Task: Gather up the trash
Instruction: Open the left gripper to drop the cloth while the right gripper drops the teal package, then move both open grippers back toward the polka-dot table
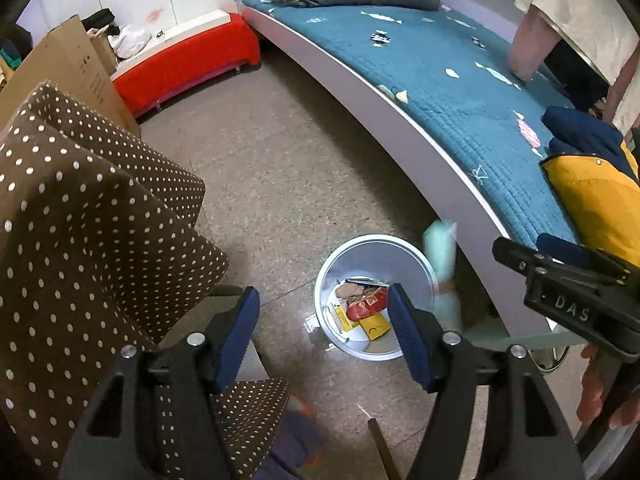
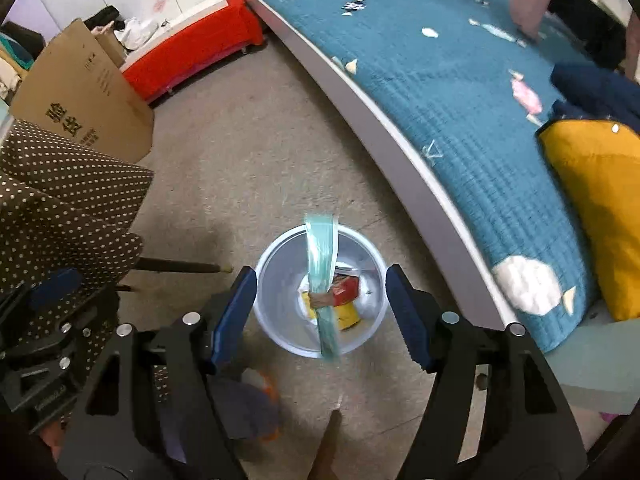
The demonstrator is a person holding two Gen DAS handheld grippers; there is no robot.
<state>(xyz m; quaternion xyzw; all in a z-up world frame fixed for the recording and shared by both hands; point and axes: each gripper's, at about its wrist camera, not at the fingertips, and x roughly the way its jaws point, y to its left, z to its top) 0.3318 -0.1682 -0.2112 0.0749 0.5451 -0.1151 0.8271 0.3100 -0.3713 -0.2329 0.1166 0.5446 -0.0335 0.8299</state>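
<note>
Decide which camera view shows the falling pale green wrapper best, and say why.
The right wrist view: the pale green wrapper appears whole, mid-air over the white trash bin. The left wrist view shows it blurred beside the bin's rim, against the bed frame.

A blue-quilted bed [image 1: 440, 92], red bench [image 1: 188, 60], cardboard box [image 2: 84, 92] and polka-dot cushion [image 1: 80, 220].

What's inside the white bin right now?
The white bin holds a red wrapper and yellow packaging. A blurred teal wrapper, apparently mid-air, crosses its opening and covers some contents.
</note>
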